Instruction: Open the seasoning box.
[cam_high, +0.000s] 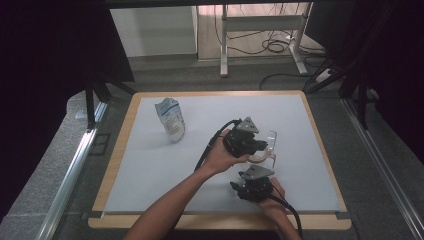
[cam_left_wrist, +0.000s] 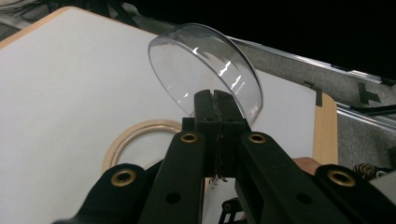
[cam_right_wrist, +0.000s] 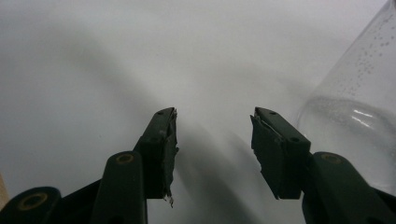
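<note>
My left gripper (cam_left_wrist: 215, 100) is shut on the rim of a clear plastic dome (cam_left_wrist: 205, 65), which it holds tilted above the white table top. Below the dome a pale wooden ring (cam_left_wrist: 135, 133) lies flat on the table. From above, the left gripper (cam_high: 261, 145) reaches in from the left with the dome (cam_high: 270, 141) at its tips, just over the ring (cam_high: 260, 159). My right gripper (cam_right_wrist: 214, 135) stands open close to the table with nothing between its fingers. It sits near the front edge (cam_high: 245, 186), just below the ring. A clear curved surface (cam_right_wrist: 359, 102) shows beside its right jaw.
A white and blue pouch (cam_high: 170, 119) stands upright at the back left of the white mat (cam_high: 150, 170). The table's wooden edge (cam_high: 220, 221) runs along the front. Metal rails (cam_high: 70, 170) flank the table on both sides.
</note>
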